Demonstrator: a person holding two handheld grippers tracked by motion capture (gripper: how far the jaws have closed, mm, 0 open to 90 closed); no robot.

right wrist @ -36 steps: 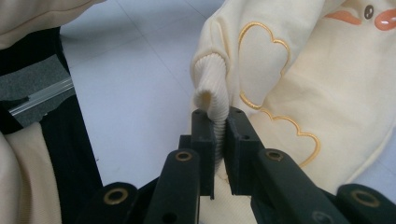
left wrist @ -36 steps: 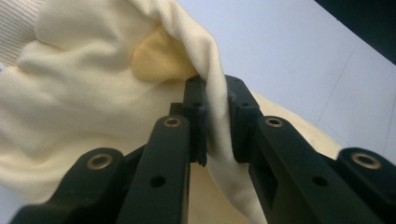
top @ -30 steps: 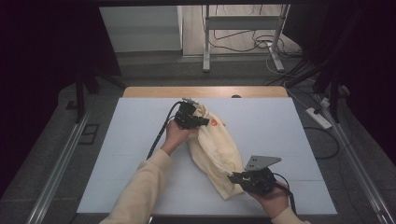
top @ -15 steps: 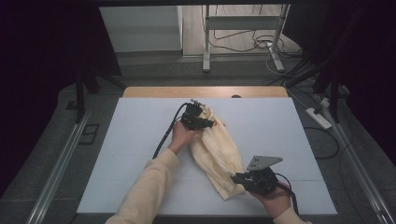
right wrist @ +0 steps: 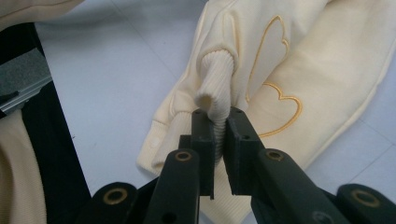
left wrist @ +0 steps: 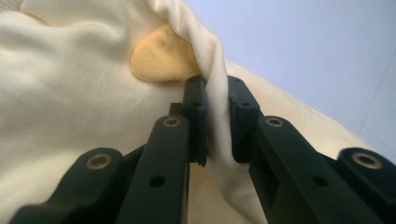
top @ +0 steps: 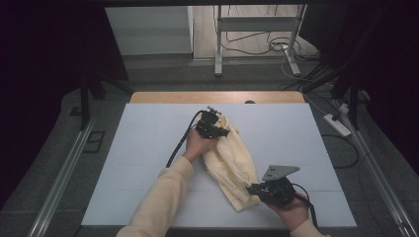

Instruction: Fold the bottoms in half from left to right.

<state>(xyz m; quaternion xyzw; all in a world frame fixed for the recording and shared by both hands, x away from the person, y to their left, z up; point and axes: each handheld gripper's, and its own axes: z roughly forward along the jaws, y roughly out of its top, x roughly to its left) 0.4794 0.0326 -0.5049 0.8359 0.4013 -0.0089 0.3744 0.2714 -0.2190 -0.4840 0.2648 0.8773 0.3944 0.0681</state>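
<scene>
A cream sweatshirt lies crumpled on the pale tabletop, running from the middle of the surface toward the near right. The left hand-held gripper sits at the garment's far end, just left of centre, with the person's left hand behind it and a cream sleeve reaching in from the near edge. In the left gripper view its jaws are closed on a raised fold of the cream fabric, which stands up between the pads; a yellow patch on the cloth lies just beyond them.

The right hand-held gripper is at the near right end of the sweatshirt, held by the right hand, with a grey three-cornered plate on top. In the right gripper view its jaws are clamped on a ribbed cuff, which rises between the pads. Beyond the cuff the cloth spreads flat on the tabletop and shows outlined hearts stitched in yellow thread. A black cable trails from the left hand-held gripper toward the near left.
</scene>
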